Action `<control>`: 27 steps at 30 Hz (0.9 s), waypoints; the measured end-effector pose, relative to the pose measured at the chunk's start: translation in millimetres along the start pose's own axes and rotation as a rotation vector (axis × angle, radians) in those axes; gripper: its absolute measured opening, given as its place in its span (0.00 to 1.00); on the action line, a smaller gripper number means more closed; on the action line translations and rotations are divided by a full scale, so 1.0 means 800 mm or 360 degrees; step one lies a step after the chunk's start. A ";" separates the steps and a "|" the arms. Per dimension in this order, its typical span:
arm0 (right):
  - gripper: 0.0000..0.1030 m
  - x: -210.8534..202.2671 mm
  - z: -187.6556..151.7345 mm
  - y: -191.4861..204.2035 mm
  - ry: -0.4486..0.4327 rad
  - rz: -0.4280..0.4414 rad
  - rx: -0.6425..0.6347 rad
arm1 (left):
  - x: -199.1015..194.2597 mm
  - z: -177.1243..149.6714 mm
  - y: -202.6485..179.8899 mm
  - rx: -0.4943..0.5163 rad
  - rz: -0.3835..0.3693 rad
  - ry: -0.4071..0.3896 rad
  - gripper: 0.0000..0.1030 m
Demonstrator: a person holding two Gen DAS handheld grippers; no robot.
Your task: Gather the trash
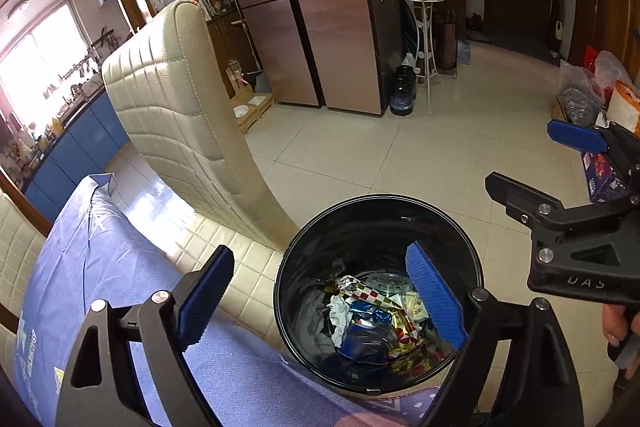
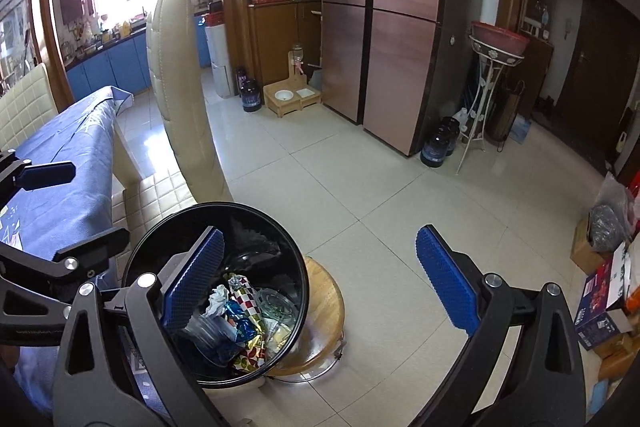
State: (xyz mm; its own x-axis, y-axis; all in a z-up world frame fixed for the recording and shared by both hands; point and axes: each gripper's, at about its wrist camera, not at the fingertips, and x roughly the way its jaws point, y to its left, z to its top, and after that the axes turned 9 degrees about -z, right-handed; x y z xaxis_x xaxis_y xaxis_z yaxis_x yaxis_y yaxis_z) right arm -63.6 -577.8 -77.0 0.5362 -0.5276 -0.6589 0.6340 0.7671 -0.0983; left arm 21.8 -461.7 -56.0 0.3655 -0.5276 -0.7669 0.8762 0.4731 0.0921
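**Both grippers hanging open over a bin of wrappers**

Fingers of both my grippers are standing wide apart with nothing between the blue pads. I am holding my left gripper [image 1: 320, 303] tilted down over the black trash bin [image 1: 378, 201], whose open mouth is sitting just beyond and between my fingertips. Crumpled wrappers [image 1: 376, 311], foil, checked and blue, are lying at the bottom of it, so I am judging the collected trash as already dropped in and my hands as empty because they let go above the bin.

My right gripper [image 2: 320, 283] is hovering beside the left one, its left finger over the bin and its right finger over bare floor tiles.

From the left wrist view I am seeing the blue tablecloth [image 1: 104, 255] under my left finger and the cream chair [image 1: 180, 107] beyond it. Only the right wrist view is showing the wooden stool [image 2: 324, 299] tucked against the far side of the bin.
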 end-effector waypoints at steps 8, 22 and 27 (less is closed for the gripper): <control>0.95 -0.002 -0.003 -0.005 0.0010 0.0004 0.0024 | -0.008 -0.007 -0.005 0.0014 0.0132 -0.0034 0.85; 0.95 -0.005 -0.004 0.000 0.0014 0.0034 0.0020 | -0.012 -0.009 0.001 -0.0014 0.0091 -0.0024 0.85; 0.95 -0.005 -0.004 0.001 0.0013 0.0040 0.0017 | -0.013 -0.009 0.002 -0.0014 0.0099 -0.0028 0.85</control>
State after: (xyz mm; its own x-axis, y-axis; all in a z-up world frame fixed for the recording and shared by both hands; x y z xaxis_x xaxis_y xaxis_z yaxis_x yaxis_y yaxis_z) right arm -66.7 -573.6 -76.7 0.5476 -0.5051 -0.6671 0.6262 0.7762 -0.0737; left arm 17.0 -450.6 -52.2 0.4246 -0.5094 -0.7485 0.8488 0.5117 0.1333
